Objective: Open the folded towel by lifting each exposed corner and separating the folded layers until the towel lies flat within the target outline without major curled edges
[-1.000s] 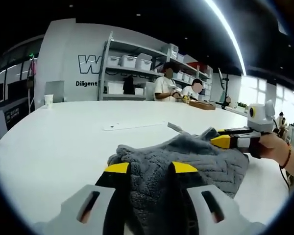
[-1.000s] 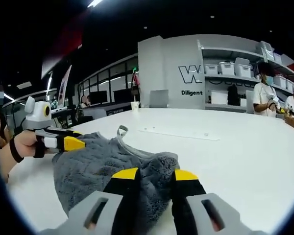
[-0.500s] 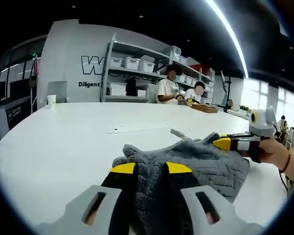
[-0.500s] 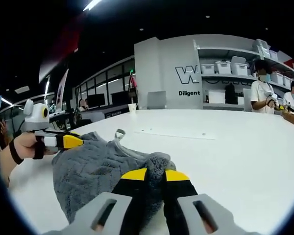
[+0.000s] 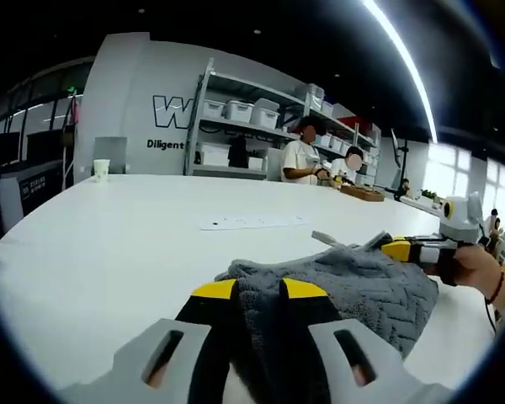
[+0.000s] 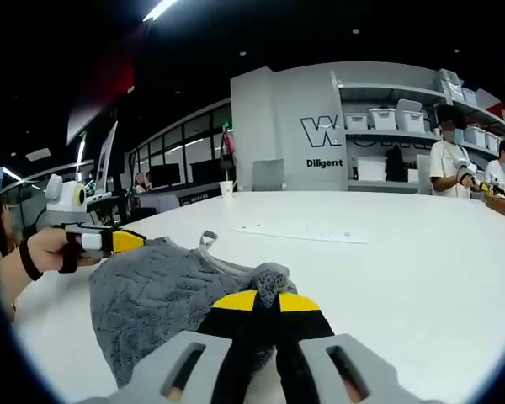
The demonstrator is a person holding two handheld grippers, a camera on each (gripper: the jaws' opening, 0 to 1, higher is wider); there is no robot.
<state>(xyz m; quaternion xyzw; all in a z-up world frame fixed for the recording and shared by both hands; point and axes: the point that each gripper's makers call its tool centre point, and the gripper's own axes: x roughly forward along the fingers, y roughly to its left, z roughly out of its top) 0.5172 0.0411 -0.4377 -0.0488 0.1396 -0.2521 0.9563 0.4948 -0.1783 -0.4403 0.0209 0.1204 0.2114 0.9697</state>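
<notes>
R yellow-tipped two-jaw gripper (image 6: 265,301): jaws were apart w/ a fold of the grey fluffy towel (image 6: 156,290) between them 1 s ago, now pinched tight on its edge. L yellow-tipped gripper (image 5: 258,289): jaws also narrowed onto the towel's near corner. Towel looks flatter and more spread than before, bunched hump lower. Its grey hanging loop (image 6: 209,241) now stands up less.

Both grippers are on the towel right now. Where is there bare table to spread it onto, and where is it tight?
Bare white table runs wide on the right gripper's far side, out to the thin sheet. More bare table lies past the left gripper, toward the paper cup. It is tight between the grippers, where the grey towel bunches, and around the person's hand.
</notes>
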